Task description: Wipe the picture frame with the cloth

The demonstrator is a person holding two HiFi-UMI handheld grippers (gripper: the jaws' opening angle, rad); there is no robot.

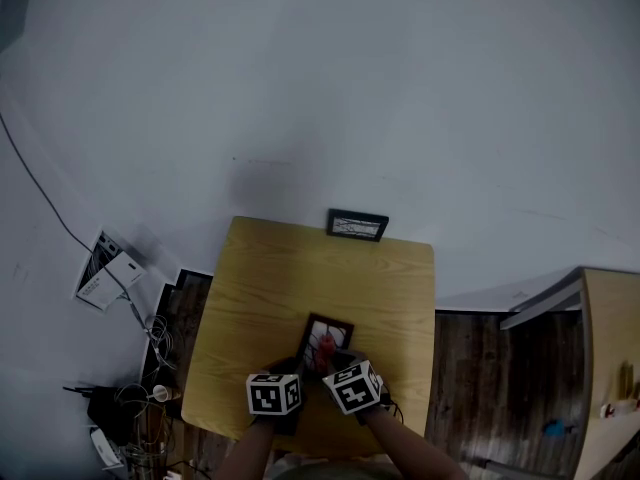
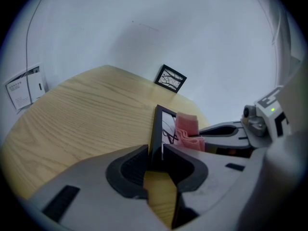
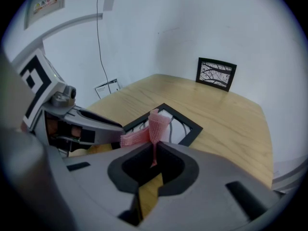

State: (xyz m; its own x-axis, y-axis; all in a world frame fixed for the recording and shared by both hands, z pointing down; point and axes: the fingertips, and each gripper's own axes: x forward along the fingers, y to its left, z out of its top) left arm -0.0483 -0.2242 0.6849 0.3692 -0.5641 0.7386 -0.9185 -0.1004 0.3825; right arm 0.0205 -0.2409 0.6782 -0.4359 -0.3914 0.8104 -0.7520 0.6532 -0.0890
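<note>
Clamping the picture frame (image 2: 160, 125) by its near edge: left hand-held gripper (image 2: 155, 159), jaws partway closed, pressed on the dark rim. Just right of it, right hand-held gripper (image 3: 154, 160), pinched tight on the pink cloth (image 3: 157, 125), fold touching the glass. Shown only in the head view: all of it close to the near edge of the wooden counter (image 1: 265, 273), dark plank floor (image 1: 462, 368) either side, cables (image 1: 152, 336) left. Propped at the far edge against a white wall, a second frame (image 1: 357, 225).

The desk (image 1: 262, 278) is seen from high overhead in the head view. It is viewed low and close along the left claw (image 2: 155, 162) and the right claw (image 3: 155, 160), toward its far edge. The standing frame (image 1: 357, 225) there is shared by all views.
</note>
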